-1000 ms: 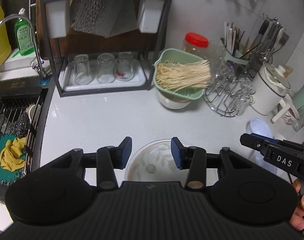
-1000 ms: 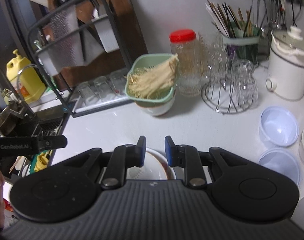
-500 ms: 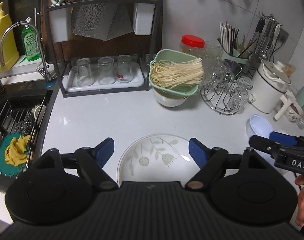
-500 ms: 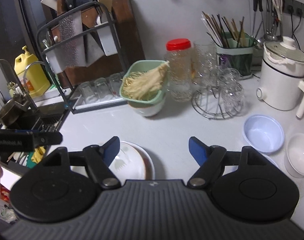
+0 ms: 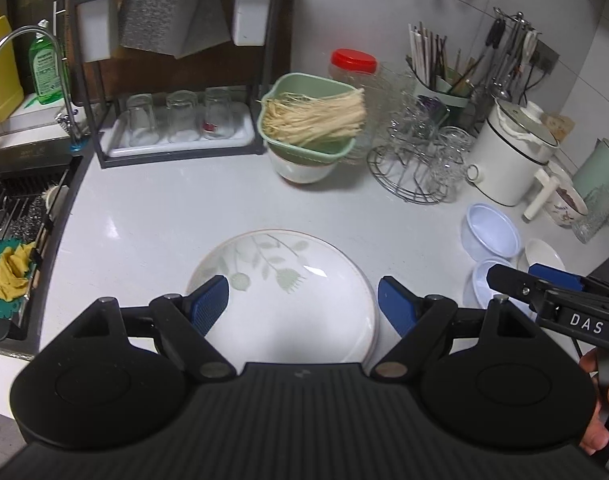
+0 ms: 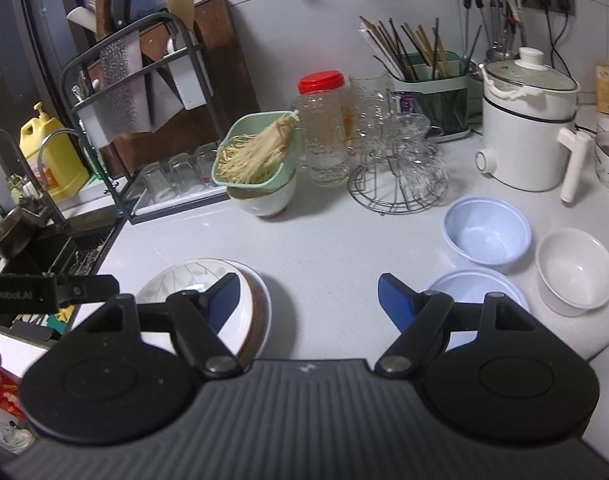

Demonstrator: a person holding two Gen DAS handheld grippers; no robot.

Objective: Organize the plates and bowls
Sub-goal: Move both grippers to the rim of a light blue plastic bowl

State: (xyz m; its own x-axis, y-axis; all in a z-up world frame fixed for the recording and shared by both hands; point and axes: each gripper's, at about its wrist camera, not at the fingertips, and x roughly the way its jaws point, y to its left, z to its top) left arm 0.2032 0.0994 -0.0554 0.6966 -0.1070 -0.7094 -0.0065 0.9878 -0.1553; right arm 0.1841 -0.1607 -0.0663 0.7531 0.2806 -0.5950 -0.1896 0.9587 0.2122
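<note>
A white plate with a green leaf print (image 5: 288, 300) lies on top of a stack on the counter, right below my left gripper (image 5: 304, 306), which is open and empty above it. The stack shows in the right wrist view (image 6: 224, 292) at lower left, with a brown-rimmed plate underneath. My right gripper (image 6: 308, 300) is open and empty above bare counter. To its right are a pale blue bowl (image 6: 486, 232), a pale blue plate (image 6: 476, 292) and a white bowl (image 6: 576, 270). The blue bowl (image 5: 490, 234) also shows in the left wrist view.
A green basket of noodles on a white bowl (image 5: 310, 136) stands at the back. A wire glass rack (image 6: 398, 176), a white cooker (image 6: 528, 132) and a chopstick holder (image 6: 432, 88) stand at the back right. A dish rack with glasses (image 5: 176, 124) and the sink (image 5: 16, 224) are left.
Both grippers opened from nearly shut and pulled back and up from the plate stack. The leaf-print plate now lies free on the stack.
</note>
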